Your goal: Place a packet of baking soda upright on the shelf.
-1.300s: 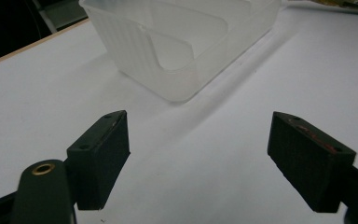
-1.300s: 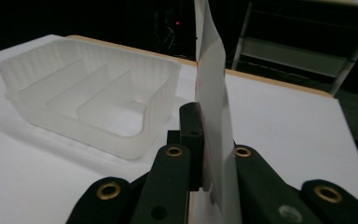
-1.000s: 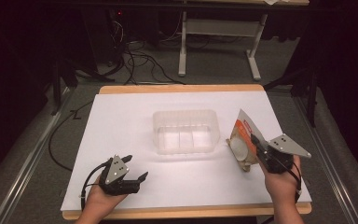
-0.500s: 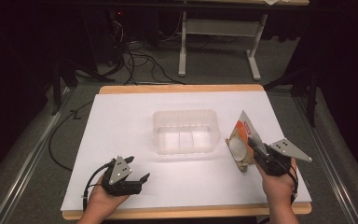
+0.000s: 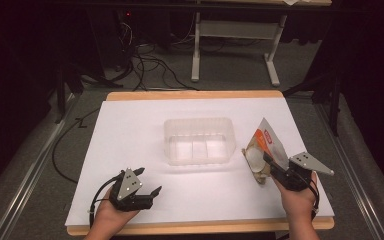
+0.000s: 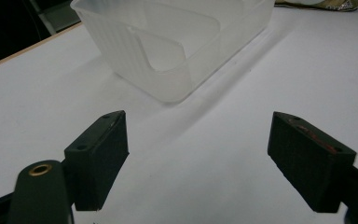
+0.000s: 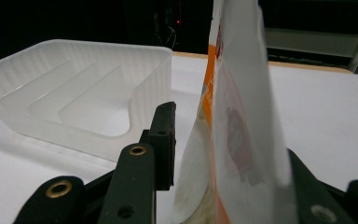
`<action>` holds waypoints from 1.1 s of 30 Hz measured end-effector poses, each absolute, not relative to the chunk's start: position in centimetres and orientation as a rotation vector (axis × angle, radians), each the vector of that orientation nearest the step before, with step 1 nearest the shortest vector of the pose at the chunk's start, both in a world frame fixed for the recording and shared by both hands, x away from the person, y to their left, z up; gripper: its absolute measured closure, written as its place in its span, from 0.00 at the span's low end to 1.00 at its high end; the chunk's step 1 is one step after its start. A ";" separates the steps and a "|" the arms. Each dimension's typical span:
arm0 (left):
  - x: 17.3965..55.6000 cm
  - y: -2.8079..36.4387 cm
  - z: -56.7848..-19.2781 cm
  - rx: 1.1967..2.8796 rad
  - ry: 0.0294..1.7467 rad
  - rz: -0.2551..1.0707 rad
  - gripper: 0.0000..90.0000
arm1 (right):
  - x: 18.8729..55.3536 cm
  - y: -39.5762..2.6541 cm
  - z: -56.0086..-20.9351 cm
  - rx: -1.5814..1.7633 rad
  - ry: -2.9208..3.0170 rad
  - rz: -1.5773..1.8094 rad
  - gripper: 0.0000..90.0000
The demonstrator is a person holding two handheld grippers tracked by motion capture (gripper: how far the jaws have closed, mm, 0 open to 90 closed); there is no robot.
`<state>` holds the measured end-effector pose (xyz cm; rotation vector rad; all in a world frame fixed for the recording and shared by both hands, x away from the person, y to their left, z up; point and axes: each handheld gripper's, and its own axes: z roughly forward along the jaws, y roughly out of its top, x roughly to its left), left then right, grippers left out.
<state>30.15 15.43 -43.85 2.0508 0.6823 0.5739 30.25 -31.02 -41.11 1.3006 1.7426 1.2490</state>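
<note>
A white and orange pouch (image 5: pixel 266 147) stands upright on the white table top, right of a clear plastic container (image 5: pixel 197 121). My right gripper (image 5: pixel 269 165) is at the pouch's lower end, one jaw on each side. Its jaws have just been opening with the pouch between them. In the right gripper view the left pad (image 7: pixel 168 140) stands a little off the pouch (image 7: pixel 237 116), which hides the other pad. My left gripper (image 5: pixel 150 180) rests open near the front left. In the left gripper view its jaws (image 6: pixel 198 154) are wide apart with nothing between them, facing the container (image 6: pixel 177 88).
The container (image 7: pixel 74 46) has ribbed walls and holds nothing. The table's wooden edge (image 5: pixel 195 95) borders the white sheet (image 5: pixel 130 140). Cables and a metal stand (image 5: pixel 230 50) lie on the dark floor beyond the far edge.
My right hand has sunk a little with the pouch, whose lower end now sits on the table. The right jaws have parted. The left hand has stayed put.
</note>
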 end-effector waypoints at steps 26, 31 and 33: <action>30.2 15.3 -43.9 2.067 0.670 0.584 0.23 | 30.7 -30.6 -41.5 1.303 1.702 1.211 1.00; 30.3 15.3 -44.0 2.063 0.673 0.581 0.23 | 30.4 -30.2 -41.1 1.274 1.694 1.201 1.00; 30.3 15.3 -44.0 2.060 0.674 0.580 0.23 | 30.3 -30.0 -40.9 1.260 1.689 1.197 1.00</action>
